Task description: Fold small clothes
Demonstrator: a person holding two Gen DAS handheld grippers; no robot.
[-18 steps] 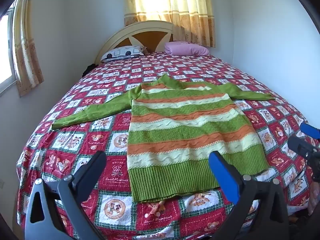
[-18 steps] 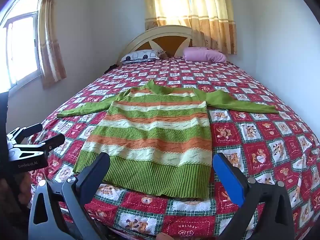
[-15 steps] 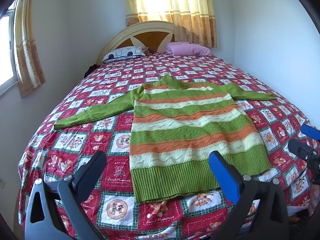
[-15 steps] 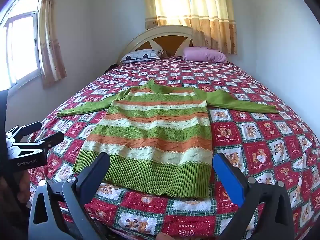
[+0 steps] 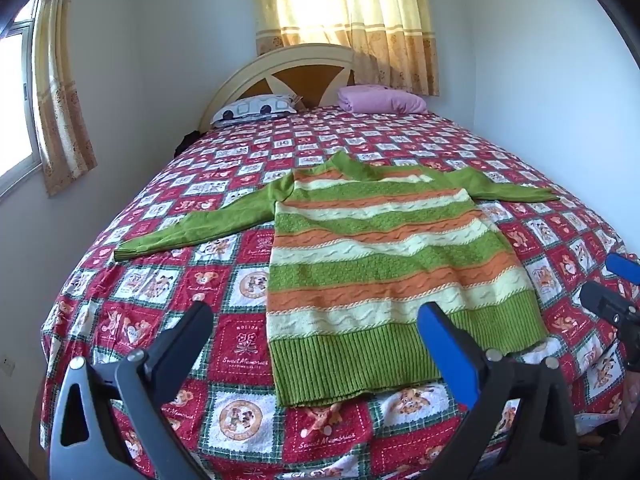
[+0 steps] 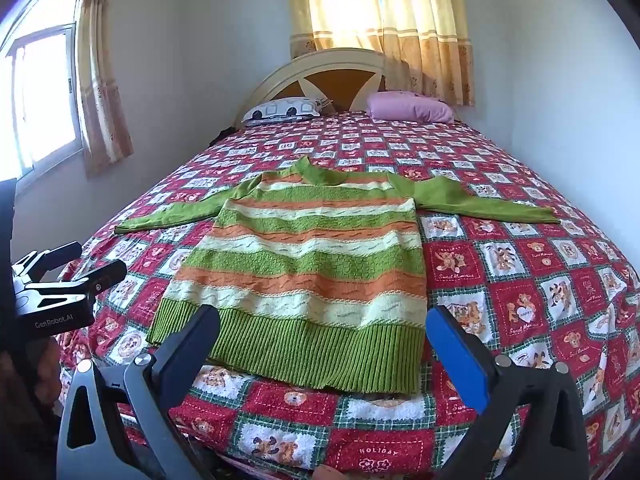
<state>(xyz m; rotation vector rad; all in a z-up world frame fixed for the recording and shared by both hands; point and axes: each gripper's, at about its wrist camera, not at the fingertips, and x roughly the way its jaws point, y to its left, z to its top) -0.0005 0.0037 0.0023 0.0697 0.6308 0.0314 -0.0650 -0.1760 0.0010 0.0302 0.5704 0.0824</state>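
A green, orange and cream striped sweater (image 5: 384, 264) lies flat on the bed, face up, both green sleeves spread out sideways, hem toward me; it also shows in the right wrist view (image 6: 308, 268). My left gripper (image 5: 316, 332) is open and empty, held above the foot of the bed near the hem's left part. My right gripper (image 6: 320, 336) is open and empty, just short of the hem. Each gripper shows at the edge of the other's view: the right one (image 5: 616, 296), the left one (image 6: 68, 276).
The bed has a red patchwork cartoon cover (image 5: 160, 292). A patterned pillow (image 5: 256, 108) and a folded pink blanket (image 5: 380, 100) lie by the headboard. Walls stand close on both sides; a window (image 6: 44, 96) is on the left.
Both views have shifted slightly; the left gripper has drifted a little left and back from the sweater. Sweater unmoved, both grippers still open.
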